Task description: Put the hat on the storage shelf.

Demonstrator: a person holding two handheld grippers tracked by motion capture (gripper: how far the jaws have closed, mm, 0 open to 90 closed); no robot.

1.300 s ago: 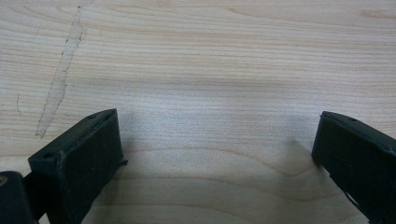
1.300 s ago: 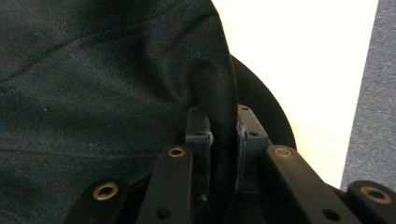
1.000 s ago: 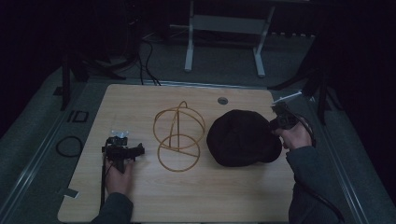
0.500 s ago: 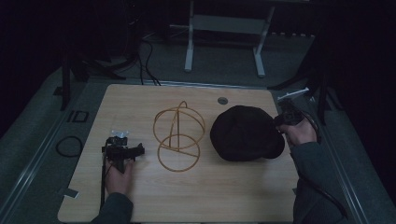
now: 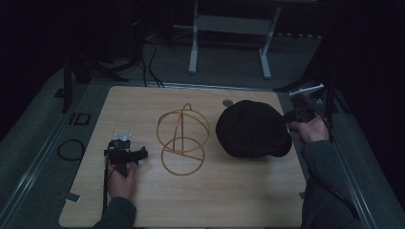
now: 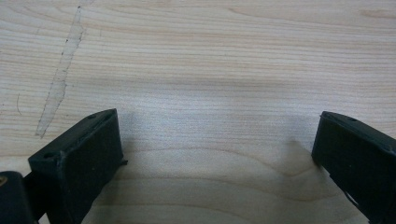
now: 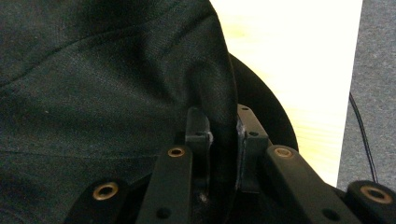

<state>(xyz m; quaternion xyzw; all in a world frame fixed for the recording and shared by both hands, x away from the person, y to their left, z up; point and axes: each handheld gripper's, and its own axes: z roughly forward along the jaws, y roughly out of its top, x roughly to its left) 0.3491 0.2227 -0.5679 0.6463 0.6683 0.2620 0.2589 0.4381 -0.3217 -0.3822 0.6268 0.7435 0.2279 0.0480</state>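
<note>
The wooden tabletop point(image 5: 205, 200) carries three things in the high view, all well apart from its near edge. Largest of them is the black cap point(image 5: 252, 128), lying at about 3 o'clock from the tabletop's middle, close to the right edge. The right tongs point(image 5: 292, 116) meet it at its 3 o'clock rim, with the person's right hand point(image 5: 309, 130) just behind them. In the right gripper view the right tongs point(image 7: 223, 135) are clenched on a fold of the cap point(image 7: 93, 79): the dark cloth runs down between the two jaws, which stand close together with only the fabric between them. The cap's stiff brim curves out to the right of the jaws over the bright tabletop point(image 7: 299, 56).

Next in size is the wire cap stand point(image 5: 183, 139), a frame of golden hoops standing upright near the middle, just beside the cap at the cap's 9 o'clock, and apart from it. Nothing sits on the stand.

The left tongs point(image 5: 142, 153) lie at the stand's 8 o'clock, near it but not touching, held by the left hand point(image 5: 120, 177). In the left gripper view the left tongs point(image 6: 215, 144) are released, the jaws standing wide apart over bare wood point(image 6: 201, 56) with nothing between them.
</note>
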